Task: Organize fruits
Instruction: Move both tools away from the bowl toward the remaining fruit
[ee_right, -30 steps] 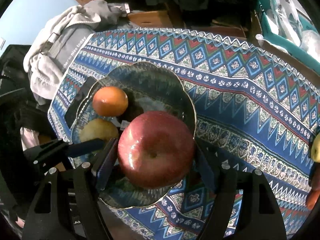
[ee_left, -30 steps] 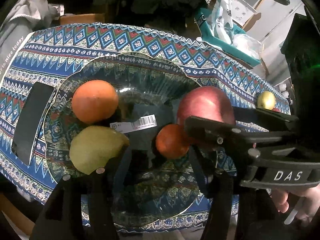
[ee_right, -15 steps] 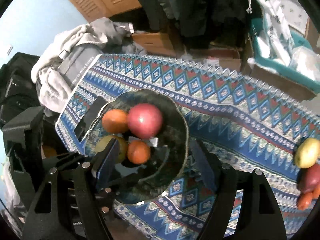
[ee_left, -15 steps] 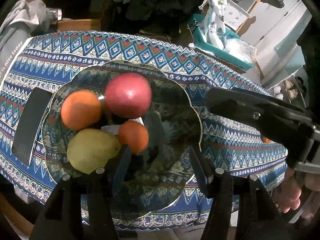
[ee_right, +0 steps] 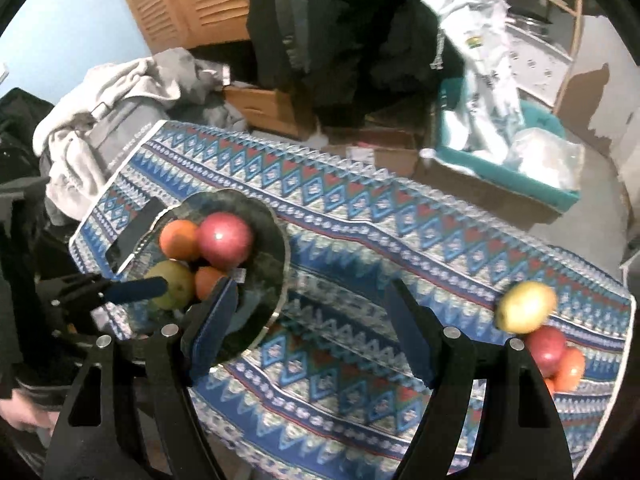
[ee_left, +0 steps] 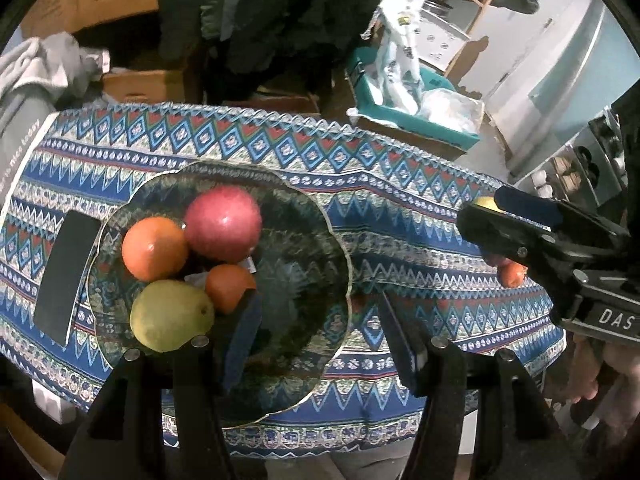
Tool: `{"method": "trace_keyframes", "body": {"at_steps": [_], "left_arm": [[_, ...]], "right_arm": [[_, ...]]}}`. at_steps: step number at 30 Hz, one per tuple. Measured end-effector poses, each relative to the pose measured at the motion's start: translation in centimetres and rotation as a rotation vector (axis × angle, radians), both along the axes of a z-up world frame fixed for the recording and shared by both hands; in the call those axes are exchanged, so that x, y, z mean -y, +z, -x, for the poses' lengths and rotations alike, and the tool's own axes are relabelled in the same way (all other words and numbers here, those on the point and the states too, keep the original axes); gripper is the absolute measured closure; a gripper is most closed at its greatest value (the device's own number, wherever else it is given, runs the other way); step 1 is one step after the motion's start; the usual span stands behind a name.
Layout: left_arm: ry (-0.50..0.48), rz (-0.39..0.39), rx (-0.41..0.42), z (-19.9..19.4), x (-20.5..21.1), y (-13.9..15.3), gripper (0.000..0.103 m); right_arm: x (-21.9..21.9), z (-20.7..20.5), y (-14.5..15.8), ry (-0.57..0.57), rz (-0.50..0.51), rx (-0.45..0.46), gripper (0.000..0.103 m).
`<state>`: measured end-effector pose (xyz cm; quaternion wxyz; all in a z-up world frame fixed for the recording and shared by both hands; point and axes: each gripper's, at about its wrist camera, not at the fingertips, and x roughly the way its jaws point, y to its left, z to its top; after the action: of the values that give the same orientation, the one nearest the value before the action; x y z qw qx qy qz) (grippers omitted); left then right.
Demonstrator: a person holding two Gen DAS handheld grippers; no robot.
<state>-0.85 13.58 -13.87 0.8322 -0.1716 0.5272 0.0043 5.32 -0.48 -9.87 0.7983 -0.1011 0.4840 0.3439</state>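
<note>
Fruits sit in two groups on the patterned tablecloth [ee_left: 400, 216]. Four of them lie in the dark glass plate [ee_left: 320, 280]: a red apple [ee_left: 223, 228], a large orange [ee_left: 155, 248] touching it, a small orange [ee_left: 230, 286] and a yellow-green pear [ee_left: 170, 320]. All four crowd the half of the plate that lies to the left of your left gripper [ee_left: 320, 336], just ahead of its left finger; the pear almost meets that finger's base. Your left gripper hangs over the near rim of the plate with its jaws spread wide and nothing between them.

Your right gripper [ee_right: 310, 328] is likewise spread wide and empty, above bare cloth. From its camera the plate [ee_right: 276, 240] lies ahead and to the left, partly behind the left finger, and the loose fruits lie off to the right, past the right finger: a yellow apple [ee_right: 526, 306], blurred, with a red apple [ee_right: 546, 346] and an orange [ee_right: 570, 366] touching each other just behind it at the cloth's edge.

A black flat rectangle [ee_left: 66, 276] lies on the cloth just beside the plate, on the side away from your right gripper. Beyond the table's far edge are a grey garment [ee_right: 104, 92], cardboard boxes [ee_right: 264, 108] and a teal bin [ee_right: 520, 168] with white plastic bags.
</note>
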Motion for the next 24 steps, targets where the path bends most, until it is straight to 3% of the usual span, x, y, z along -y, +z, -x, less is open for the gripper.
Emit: {"method": "trace_keyframes", "body": {"at_steps": [4, 24], "left_arm": [[-0.02, -0.002, 0.018, -0.4, 1.1, 0.7, 0.037], [-0.171, -0.051, 0.029, -2.5, 8.9, 2.1, 0.036]], "right_arm": [[2.0, 0.0, 0.6, -0.025, 0.017, 0.024, 0.026], [12.6, -0.9, 1.0, -0.157, 0.045, 0.048, 0.026]]}}
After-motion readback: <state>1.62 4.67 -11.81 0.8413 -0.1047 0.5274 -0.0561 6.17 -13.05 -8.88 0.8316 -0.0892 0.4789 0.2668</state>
